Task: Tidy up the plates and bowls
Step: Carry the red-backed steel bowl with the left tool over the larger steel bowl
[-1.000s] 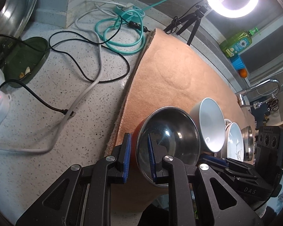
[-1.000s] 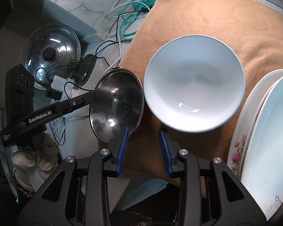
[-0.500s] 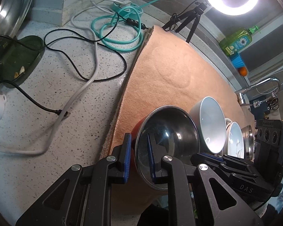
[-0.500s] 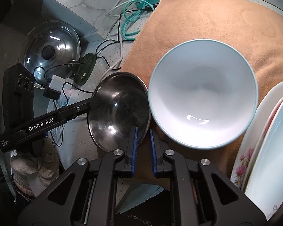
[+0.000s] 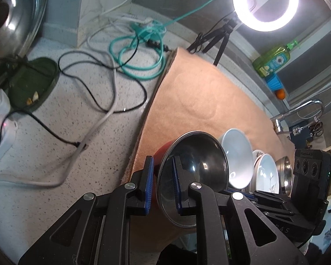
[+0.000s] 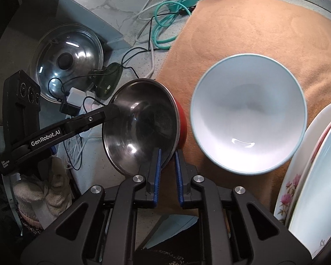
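Both tongs, left (image 5: 162, 182) and right (image 6: 167, 170), pinch the steel bowl's (image 6: 141, 130) rim, tilted over the mat's edge, so next it likely goes into the white bowl (image 6: 249, 119) beside the right tongs.

This is a home kitchen. A speckled stone countertop (image 5: 61, 114) lies left of the tongs, a chrome sink faucet (image 5: 302, 110) and a green dish-soap bottle (image 5: 273, 60) stand far ahead to the right, and a glass pot lid (image 6: 66, 61) leans at the far left.
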Demonstrator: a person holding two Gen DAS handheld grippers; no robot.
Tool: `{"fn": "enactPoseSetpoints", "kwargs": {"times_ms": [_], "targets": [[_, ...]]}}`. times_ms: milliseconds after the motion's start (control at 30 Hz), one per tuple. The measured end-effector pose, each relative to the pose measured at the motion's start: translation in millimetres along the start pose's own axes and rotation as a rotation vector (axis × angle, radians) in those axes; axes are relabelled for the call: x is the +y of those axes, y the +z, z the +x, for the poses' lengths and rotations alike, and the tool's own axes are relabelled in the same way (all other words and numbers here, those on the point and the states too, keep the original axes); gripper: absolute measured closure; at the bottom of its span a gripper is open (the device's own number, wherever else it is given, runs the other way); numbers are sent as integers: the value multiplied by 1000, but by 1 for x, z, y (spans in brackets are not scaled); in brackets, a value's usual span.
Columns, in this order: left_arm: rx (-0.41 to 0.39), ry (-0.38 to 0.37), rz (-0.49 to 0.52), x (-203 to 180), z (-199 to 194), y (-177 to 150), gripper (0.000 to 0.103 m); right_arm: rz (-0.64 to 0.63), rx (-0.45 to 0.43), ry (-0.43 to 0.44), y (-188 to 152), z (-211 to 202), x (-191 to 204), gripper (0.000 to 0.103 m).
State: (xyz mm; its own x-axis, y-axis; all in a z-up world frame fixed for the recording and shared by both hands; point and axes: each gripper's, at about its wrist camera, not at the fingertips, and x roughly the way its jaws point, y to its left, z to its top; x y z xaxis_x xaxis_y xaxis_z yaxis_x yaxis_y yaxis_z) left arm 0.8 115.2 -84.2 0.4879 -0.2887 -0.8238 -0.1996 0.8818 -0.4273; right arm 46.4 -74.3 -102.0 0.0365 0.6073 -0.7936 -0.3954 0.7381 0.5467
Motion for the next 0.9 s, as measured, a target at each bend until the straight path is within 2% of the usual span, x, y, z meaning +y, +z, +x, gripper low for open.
{"fn": "enactPoseSetpoints", "kwargs": {"times_ms": [433,633,900], "targets": [[-73,-47,69,-39,-21,16,89,-4,-88,24,1,-56,0,90],[-81,-86,118,-68,-18,20,89,11,-139,7,-1,-88,-15,90],[-57,-148,196,-119,1,19,88,63,-207,-43,-10,-133,-55,90]]}}
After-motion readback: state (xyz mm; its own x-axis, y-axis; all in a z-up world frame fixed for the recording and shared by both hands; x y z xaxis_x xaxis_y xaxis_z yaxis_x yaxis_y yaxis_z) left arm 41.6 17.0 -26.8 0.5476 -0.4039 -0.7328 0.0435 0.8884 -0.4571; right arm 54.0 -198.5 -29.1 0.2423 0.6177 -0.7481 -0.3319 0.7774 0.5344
